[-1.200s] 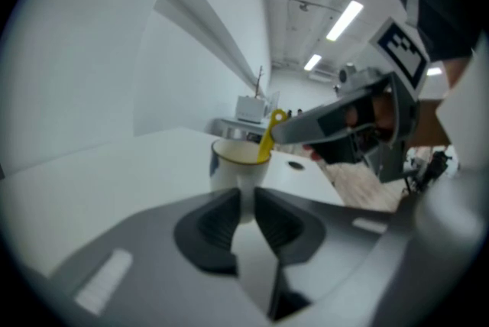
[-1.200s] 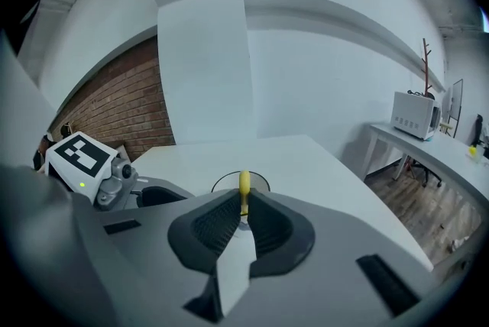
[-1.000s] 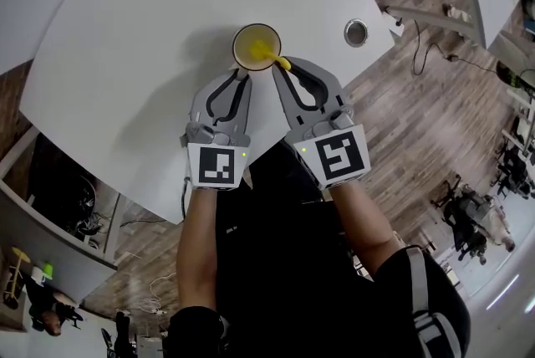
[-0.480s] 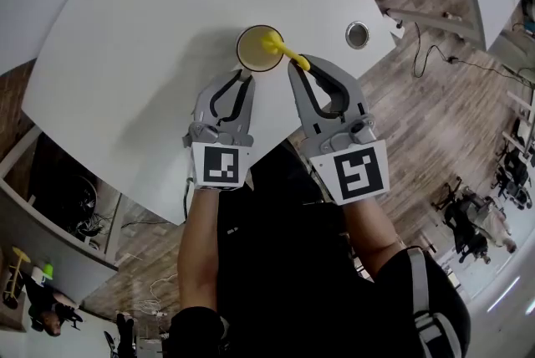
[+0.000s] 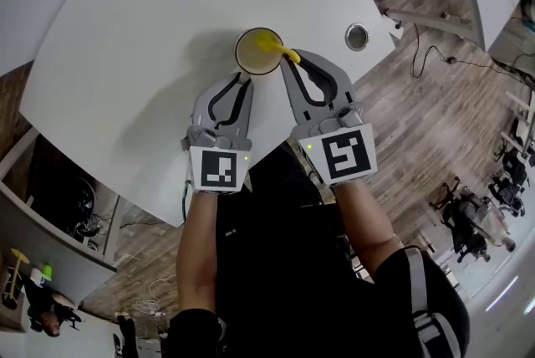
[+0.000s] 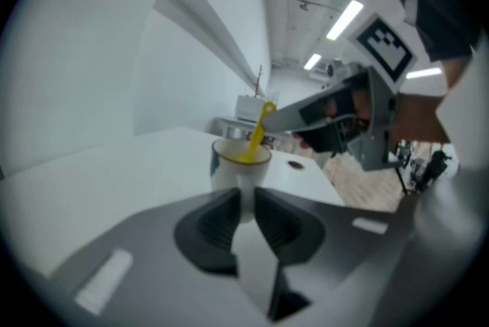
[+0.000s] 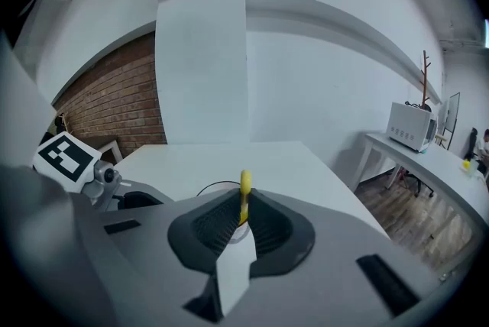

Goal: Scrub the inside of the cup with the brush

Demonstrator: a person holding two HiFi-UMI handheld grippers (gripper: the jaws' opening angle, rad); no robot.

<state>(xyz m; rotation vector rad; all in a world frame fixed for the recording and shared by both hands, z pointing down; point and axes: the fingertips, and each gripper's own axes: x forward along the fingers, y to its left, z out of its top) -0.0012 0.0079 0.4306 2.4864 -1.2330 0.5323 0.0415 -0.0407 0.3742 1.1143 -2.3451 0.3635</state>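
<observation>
We reach both bare forearms forward, side by side. Our left tongs (image 5: pixel 243 77) tilt downward, jaws drawn close and pinching the cup (image 5: pixel 247 58). Our right tongs (image 5: pixel 287 59), just beside them, are clamped on the brush (image 5: pixel 269 41) handle.

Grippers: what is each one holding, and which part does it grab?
The right gripper pinches the brush by its yellow handle. The left gripper grips the cup low on its near side, perhaps by a handle.

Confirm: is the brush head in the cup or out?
In: the yellow brush slants past the rim into the upright cup.
</observation>
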